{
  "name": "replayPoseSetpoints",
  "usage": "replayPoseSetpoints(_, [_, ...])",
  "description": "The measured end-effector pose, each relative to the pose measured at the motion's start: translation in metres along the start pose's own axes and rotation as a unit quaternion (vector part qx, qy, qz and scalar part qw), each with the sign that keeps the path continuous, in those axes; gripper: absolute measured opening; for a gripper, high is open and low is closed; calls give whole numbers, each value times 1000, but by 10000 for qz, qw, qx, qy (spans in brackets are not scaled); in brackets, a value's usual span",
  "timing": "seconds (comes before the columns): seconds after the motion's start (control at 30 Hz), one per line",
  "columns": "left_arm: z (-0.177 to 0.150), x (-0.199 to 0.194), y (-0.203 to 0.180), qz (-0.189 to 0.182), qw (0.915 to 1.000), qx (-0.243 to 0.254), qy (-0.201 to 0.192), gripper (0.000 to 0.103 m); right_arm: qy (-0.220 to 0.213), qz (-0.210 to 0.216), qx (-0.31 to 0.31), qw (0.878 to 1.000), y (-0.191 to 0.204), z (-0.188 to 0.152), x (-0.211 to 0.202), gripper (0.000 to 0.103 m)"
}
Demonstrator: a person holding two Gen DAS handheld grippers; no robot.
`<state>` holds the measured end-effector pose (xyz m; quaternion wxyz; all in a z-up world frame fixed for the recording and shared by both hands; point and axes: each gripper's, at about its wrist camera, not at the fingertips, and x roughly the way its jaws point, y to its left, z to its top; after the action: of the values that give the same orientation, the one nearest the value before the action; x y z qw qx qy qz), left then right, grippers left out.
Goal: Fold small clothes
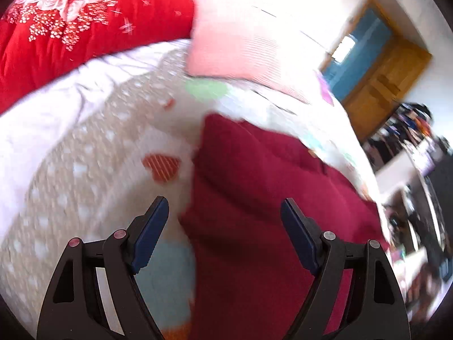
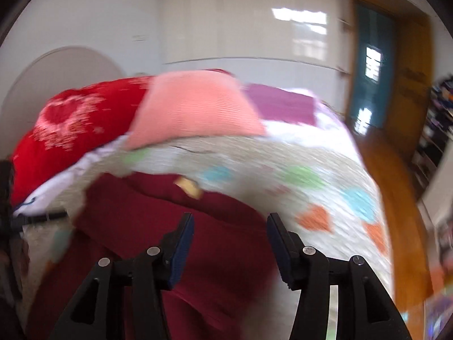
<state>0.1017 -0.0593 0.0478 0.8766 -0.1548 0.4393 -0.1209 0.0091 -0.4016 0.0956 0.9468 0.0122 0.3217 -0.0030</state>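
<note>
In the left wrist view, the left hand-held gripper (image 1: 225, 212) sits at 6 o'clock with its fingers spread wide and nothing between them. Just beyond it, from 6 toward 3 o'clock, a dark red garment (image 1: 254, 198) lies crumpled on the bed (image 1: 85, 147), whose pale cover carries coloured hearts. Farther off, at 12 o'clock, a pink pillow (image 1: 235, 48) rests on the cover, and a red quilt (image 1: 85, 19) is bunched at 10 o'clock. A wooden door (image 1: 388, 76) stands at 2 o'clock.

In the right wrist view, the right hand-held gripper (image 2: 230, 226) is also spread and empty, above the dark red garment (image 2: 198, 226), which fills the view from 6 to 9 o'clock. Both views are blurred, so the garment's folds cannot be made out.
</note>
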Motion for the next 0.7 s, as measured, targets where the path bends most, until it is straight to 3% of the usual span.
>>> replayPoseSetpoints(0.1, [20,22,10,246,9990,-361,-49,81,142,425,356,9984,-17,-23,-11,57])
replayPoseSetpoints(0.17, [26,36,10,320,9982,-492,121,81,254,631,121,9976,-7,-39,-12,61])
replayPoseSetpoints(0.27, [24,40,-8,366,9990,-169,211,81,393,399,-478,9973,11,-55,3,60])
replayPoseSetpoints(0.37, [13,34,-31,272,9987,386,170,81,575,-381,-658,9954,11,-63,26,19])
replayPoseSetpoints(0.47, [-4,39,-43,283,9956,816,355,81,393,-641,-10,9972,-15,-70,10,12])
replayPoseSetpoints(0.53, [-11,48,-46,378,9933,965,506,81,672,-642,137,9956,-24,-85,12,12])
replayPoseSetpoints(0.57, [-13,49,-46,452,9926,1020,483,81,905,-450,21,9949,-25,-96,17,12])
replayPoseSetpoints(0.63, [-15,44,-45,447,9928,1026,420,81,864,-171,-12,9961,-28,-99,4,12])
replayPoseSetpoints(0.67, [-13,41,-43,414,9937,962,408,81,768,-104,71,9970,-33,-96,-7,19])
replayPoseSetpoints(0.7, [-11,39,-40,371,9946,884,385,81,599,-14,242,9979,-42,-90,-19,32])
